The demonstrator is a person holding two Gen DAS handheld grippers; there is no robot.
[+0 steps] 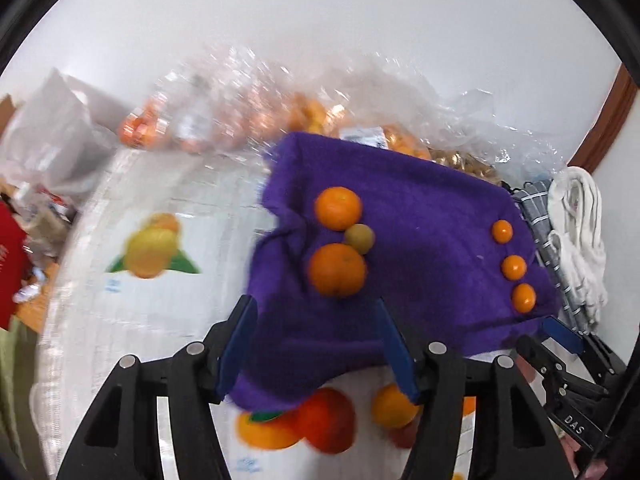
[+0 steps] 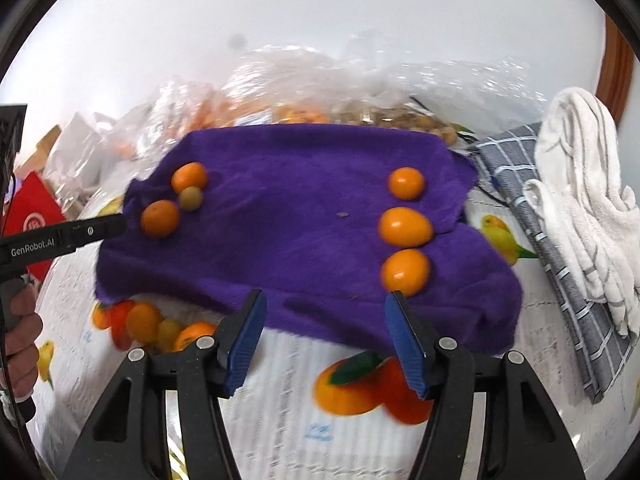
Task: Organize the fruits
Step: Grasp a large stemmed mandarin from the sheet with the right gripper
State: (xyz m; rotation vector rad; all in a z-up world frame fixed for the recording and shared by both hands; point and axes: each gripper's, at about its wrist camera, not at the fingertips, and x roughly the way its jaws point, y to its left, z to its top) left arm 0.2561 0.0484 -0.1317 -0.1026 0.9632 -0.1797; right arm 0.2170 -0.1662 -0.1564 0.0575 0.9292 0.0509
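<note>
A purple towel lies on a printed tablecloth. On its left side sit two oranges touching a small green-brown fruit. On its right side three small orange kumquats stand in a column. My left gripper is open and empty just below the oranges. My right gripper is open and empty at the towel's near edge, its right finger close to the nearest kumquat.
Clear plastic bags of oranges and other fruit lie behind the towel. A grey checked cloth and a white towel lie on the right. The tablecloth has printed fruit pictures. Clutter and a red item sit on the left.
</note>
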